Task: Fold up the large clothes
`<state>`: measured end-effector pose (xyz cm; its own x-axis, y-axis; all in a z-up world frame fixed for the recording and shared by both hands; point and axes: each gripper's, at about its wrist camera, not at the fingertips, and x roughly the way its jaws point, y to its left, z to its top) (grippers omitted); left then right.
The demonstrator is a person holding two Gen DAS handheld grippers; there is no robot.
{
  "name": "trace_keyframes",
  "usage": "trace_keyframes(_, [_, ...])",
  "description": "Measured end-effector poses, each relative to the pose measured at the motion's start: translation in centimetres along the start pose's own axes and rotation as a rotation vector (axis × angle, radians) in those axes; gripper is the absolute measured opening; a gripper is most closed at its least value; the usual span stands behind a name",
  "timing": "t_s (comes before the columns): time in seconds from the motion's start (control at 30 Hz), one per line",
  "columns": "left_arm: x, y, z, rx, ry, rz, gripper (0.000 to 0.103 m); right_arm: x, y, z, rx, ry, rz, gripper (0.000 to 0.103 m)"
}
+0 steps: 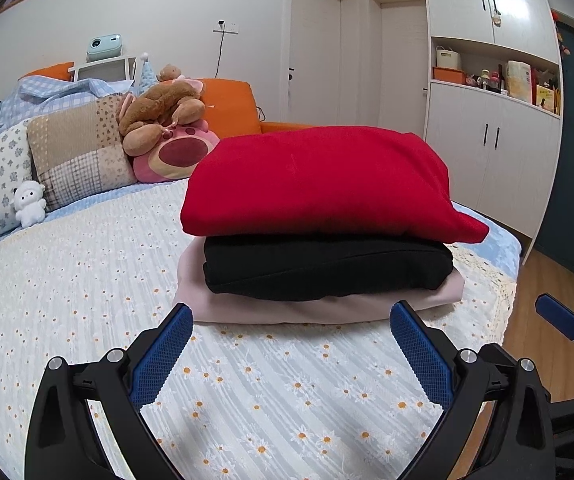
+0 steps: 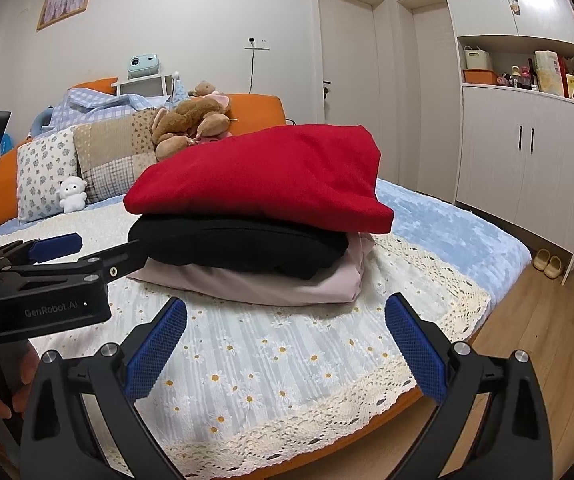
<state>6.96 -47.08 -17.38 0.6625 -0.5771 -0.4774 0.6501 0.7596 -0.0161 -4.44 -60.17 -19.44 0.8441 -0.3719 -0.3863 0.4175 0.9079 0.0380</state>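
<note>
Three folded garments sit stacked on the bed: a red garment (image 1: 319, 184) on top, a black garment (image 1: 327, 266) under it, and a pale pink garment (image 1: 247, 312) at the bottom. In the left wrist view the stack's long axis runs across the picture, left to right, with the folded edges facing the camera; the red piece overhangs the black one on both sides, and its right corner droops to a point. In the right wrist view the same stack (image 2: 259, 184) is seen from a slant, its long axis running from near left to far right.

The stack lies on a daisy-print bedspread (image 1: 247, 380) with a lace border (image 2: 439, 292), straight ahead of both tools. The left gripper (image 1: 289, 356) has its blue-padded fingers (image 1: 163, 360) spread wide and holds nothing; the pink layer's front edge lies just beyond the fingertips, apart from them. The right gripper (image 2: 287, 350) is likewise spread and empty, its fingers (image 2: 415, 348) short of the stack.

Beyond are patterned pillows (image 1: 79, 148), a brown plush toy (image 1: 163, 108), a small white plush (image 1: 29, 202), an orange headboard (image 1: 231, 104), white doors (image 1: 315, 52) and a white wardrobe (image 1: 495, 112).
</note>
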Motion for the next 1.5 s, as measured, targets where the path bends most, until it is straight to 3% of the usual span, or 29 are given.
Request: trace_keyframes(1.5, [-0.9,0.1,-1.4,-0.024,-0.035,0.014,0.100,0.5,0.2,-1.2,-0.013,0.016,-0.001,0.098])
